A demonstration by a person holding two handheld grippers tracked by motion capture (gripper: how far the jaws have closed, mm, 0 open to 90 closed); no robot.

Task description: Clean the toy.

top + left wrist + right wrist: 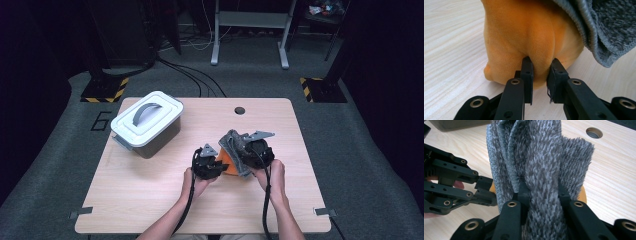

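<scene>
High view: wooden desk [150,200], person's forearms coming in from the bottom edge. Left tongs [216,162] and right tongs [239,150] meet near desk centre, both on one bundle: an orange plush piece [229,166] with a grey fuzzy cloth [236,146] over and beside it. Left hand [196,182] and right hand [272,172] grip the tool bodies, black cables trailing back along the arms. Grey lidded box [146,125] with a curved handle on its white lid sits at the desk's back left, well apart from the bundle. Round cable hole [240,110] in the desk near the far edge.

Left gripper view: left tongs [541,72] narrow, pinching a fold of the orange plush piece [524,30] between the two black jaws; plush bulges between them. Plush rests on the desk [451,50]. Grey fuzzy cloth [604,27] hangs over the plush's upper right, ribbed hem visible.

Right gripper view: right tongs [541,192] closed on a thick fold of grey fuzzy cloth [541,152], pile squeezed between the jaws. Cloth stands up in folds above them, ribbed edge at left. A bit of the orange plush piece [582,195] peeks out behind the cloth. Left tongs [487,190] come in from the left, tips at the cloth's edge. Cable hole [594,132] top right, desk [614,175] beneath.
</scene>
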